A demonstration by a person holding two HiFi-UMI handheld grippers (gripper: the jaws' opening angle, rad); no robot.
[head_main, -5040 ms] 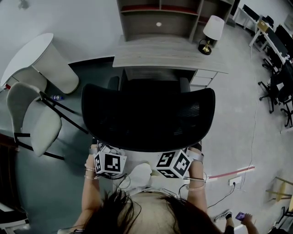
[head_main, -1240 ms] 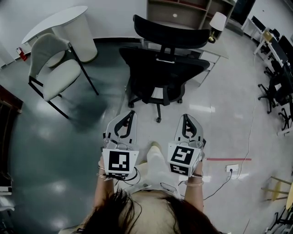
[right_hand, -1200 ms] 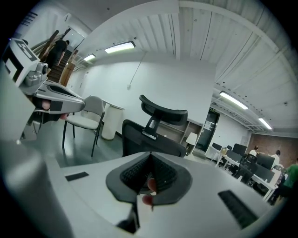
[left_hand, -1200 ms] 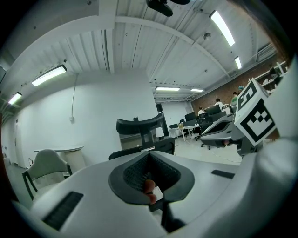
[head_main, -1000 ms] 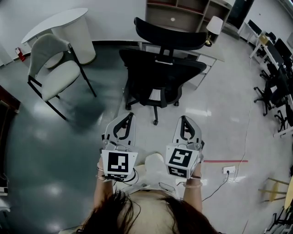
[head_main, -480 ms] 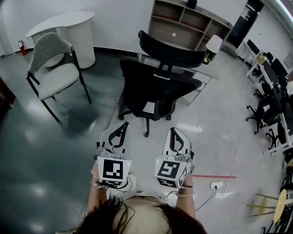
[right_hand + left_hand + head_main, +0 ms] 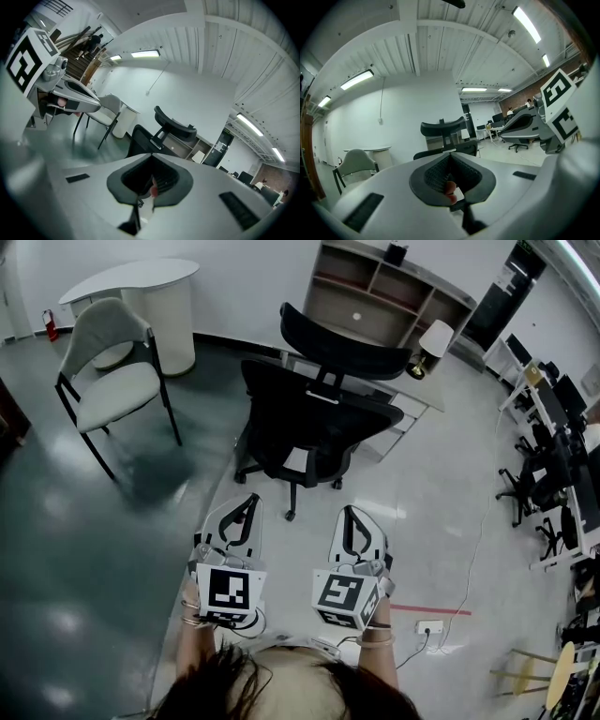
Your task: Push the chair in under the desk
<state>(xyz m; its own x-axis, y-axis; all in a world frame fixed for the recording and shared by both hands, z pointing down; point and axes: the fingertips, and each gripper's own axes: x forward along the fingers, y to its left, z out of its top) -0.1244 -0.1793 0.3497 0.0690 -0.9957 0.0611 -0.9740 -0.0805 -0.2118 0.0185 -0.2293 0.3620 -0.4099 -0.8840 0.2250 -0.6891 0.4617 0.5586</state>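
Note:
The black office chair (image 7: 314, 423) stands with its seat tucked against the grey desk (image 7: 417, 395), its back and headrest (image 7: 342, 334) towards me. Both grippers hang over the floor well short of the chair and touch nothing. My left gripper (image 7: 246, 499) is shut and empty, and so is my right gripper (image 7: 349, 512) beside it. In the left gripper view the left gripper (image 7: 449, 153) points at the chair (image 7: 445, 136) from a distance. In the right gripper view the right gripper (image 7: 151, 156) points at the chair (image 7: 154, 136) as well.
A white chair (image 7: 112, 381) and a white round-ended table (image 7: 141, 287) stand at the left. Behind the desk are a shelf unit (image 7: 394, 287) and a lamp (image 7: 433, 338). A floor socket (image 7: 427, 626) with a cable lies at the right, near more office chairs (image 7: 539, 493).
Five seconds ago both grippers were at the chair's back, close to the desk. Since then they have drawn away, and over the last second the chair has receded a little further in view.

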